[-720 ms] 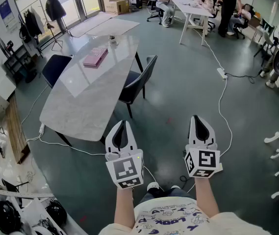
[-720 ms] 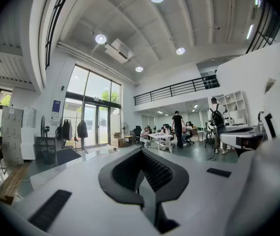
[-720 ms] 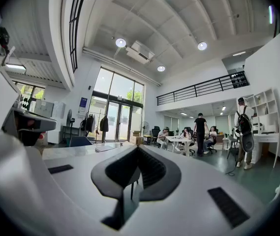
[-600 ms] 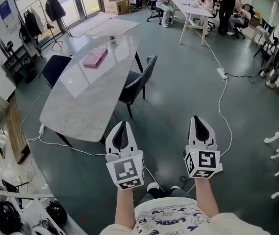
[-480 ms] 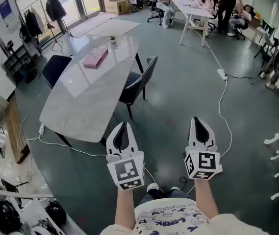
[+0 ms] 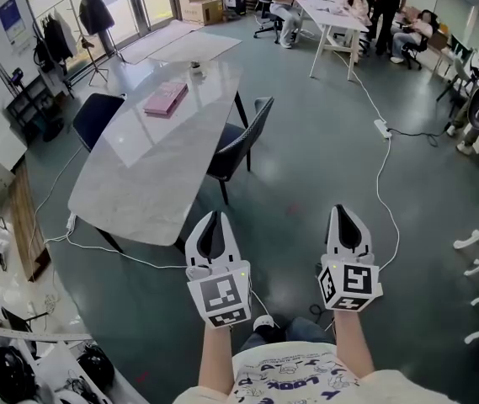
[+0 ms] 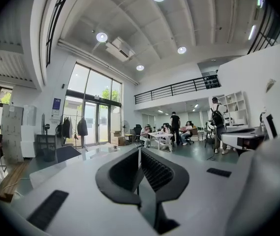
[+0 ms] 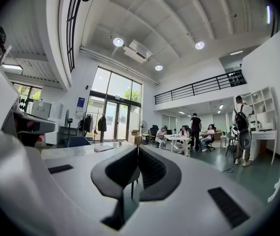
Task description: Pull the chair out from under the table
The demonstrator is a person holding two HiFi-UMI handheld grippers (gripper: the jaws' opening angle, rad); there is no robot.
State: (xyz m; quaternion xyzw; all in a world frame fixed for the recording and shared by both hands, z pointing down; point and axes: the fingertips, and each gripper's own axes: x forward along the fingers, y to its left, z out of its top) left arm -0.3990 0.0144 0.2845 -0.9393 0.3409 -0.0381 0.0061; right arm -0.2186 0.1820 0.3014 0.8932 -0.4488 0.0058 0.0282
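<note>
At right long edge of marble counter (image 6: 151, 162): dark chair (image 6: 237, 146), seat partly under top, backrest toward open floor (image 6: 306, 141). Pink box (image 6: 165, 98) near counter's far end. Off counter's near corner, above floor: left claw (image 6: 212, 217) clenched, nothing in it, held level. Right claw (image 6: 341, 211) alongside, apart from left, also clenched and empty. Both well apart from chair.
</note>
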